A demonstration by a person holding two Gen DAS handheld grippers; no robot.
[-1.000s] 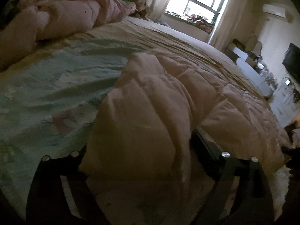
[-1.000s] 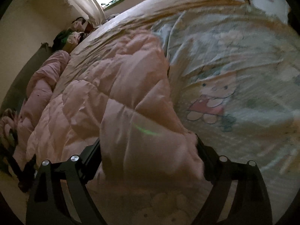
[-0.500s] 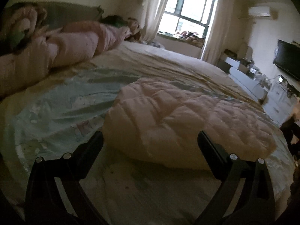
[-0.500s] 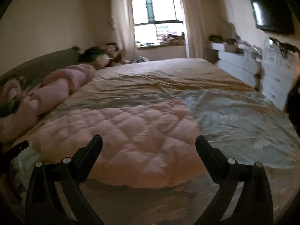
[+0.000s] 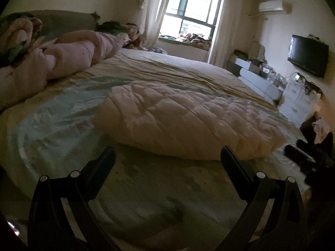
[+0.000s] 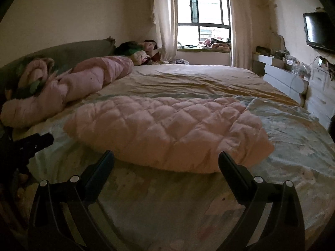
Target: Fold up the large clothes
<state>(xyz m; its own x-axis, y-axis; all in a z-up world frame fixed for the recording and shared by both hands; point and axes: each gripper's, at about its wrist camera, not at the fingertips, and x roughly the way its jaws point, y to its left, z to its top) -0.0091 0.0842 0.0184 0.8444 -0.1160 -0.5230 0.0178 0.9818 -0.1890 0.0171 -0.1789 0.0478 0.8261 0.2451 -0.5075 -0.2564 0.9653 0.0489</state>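
A pink quilted padded garment [image 5: 188, 119] lies folded flat on the bed, also in the right wrist view [image 6: 167, 131]. My left gripper [image 5: 167, 152] is open and empty, a little in front of the garment's near edge. My right gripper [image 6: 166, 156] is open and empty, also just short of the near edge. The right gripper shows at the right edge of the left wrist view [image 5: 299, 156]. The left gripper shows at the left edge of the right wrist view [image 6: 33, 142].
The bed sheet [image 6: 188, 205] is pale green with cartoon prints. A rolled pink quilt [image 6: 69, 87] and piled clothes [image 6: 134, 52] lie along the headboard. A window [image 6: 204, 21], white drawers [image 6: 320, 92] and a wall TV [image 6: 320, 31] stand beyond.
Both grippers let go of the pink garment, opened and drew back from it. The garment now lies flat on the bed.
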